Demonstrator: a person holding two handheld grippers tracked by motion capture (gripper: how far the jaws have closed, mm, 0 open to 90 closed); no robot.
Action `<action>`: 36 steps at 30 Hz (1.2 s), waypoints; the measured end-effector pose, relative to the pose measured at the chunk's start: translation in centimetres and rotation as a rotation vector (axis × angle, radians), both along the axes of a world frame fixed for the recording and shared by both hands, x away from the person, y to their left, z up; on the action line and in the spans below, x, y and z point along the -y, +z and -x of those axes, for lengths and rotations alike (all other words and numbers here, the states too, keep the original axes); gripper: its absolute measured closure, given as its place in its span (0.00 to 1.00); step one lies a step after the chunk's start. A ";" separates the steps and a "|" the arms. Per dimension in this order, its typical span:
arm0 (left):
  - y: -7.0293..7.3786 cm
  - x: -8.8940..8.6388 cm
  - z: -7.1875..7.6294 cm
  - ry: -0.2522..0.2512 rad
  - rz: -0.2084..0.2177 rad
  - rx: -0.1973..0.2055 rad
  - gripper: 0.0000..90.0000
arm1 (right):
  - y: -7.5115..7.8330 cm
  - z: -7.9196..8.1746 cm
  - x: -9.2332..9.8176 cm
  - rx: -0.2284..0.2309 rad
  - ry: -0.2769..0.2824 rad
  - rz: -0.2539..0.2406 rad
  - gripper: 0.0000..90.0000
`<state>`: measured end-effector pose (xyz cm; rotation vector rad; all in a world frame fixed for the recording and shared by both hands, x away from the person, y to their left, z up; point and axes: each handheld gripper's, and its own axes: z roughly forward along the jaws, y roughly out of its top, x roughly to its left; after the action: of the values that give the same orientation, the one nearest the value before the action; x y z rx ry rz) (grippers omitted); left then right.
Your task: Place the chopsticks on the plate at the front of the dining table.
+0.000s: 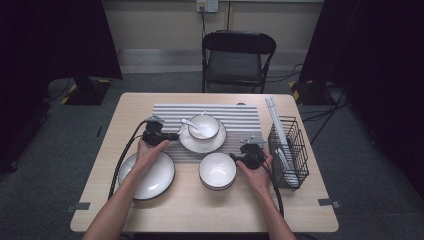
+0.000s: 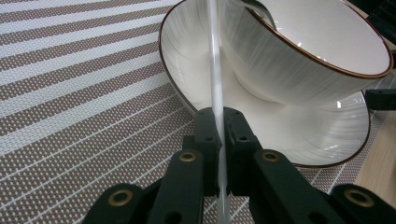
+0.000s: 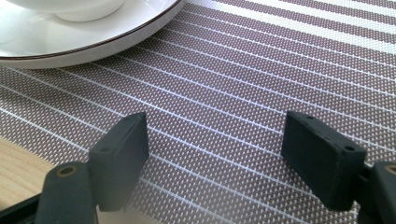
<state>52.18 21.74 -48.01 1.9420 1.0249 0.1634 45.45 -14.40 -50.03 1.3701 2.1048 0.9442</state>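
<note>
A thin white chopstick (image 2: 215, 88) is standing upright in the frame's centre, crossing in front of the white bowl (image 2: 308, 51) and plate (image 2: 322, 135).

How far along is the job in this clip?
Looks done: one bowl with a spoon sits on a plate on the striped mat. In hand: the left gripper is shut on a thin white stick beside that plate; the right gripper hangs open over the mat. Probably left: the second plate and second bowl rest on bare table, and the wire basket holds more utensils.
</note>
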 end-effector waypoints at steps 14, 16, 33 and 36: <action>0.6 -0.5 0.2 -0.009 0.031 0.004 0.86 | 0.0 0.0 0.0 0.000 0.000 0.000 0.25; 0.9 -0.8 0.4 -0.011 0.031 0.016 0.86 | 0.0 0.0 0.0 0.000 0.000 0.001 0.25; 2.2 -4.5 3.4 -0.037 0.028 0.072 0.90 | 0.0 0.0 -0.1 0.000 0.004 0.006 0.24; 2.3 -4.8 4.0 -0.037 0.017 0.080 0.89 | 0.0 0.0 -0.1 0.000 0.004 0.006 0.24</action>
<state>48.16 26.56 -45.76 1.9220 0.9348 0.2097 45.46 -14.31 -50.04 1.3629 2.1097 0.9388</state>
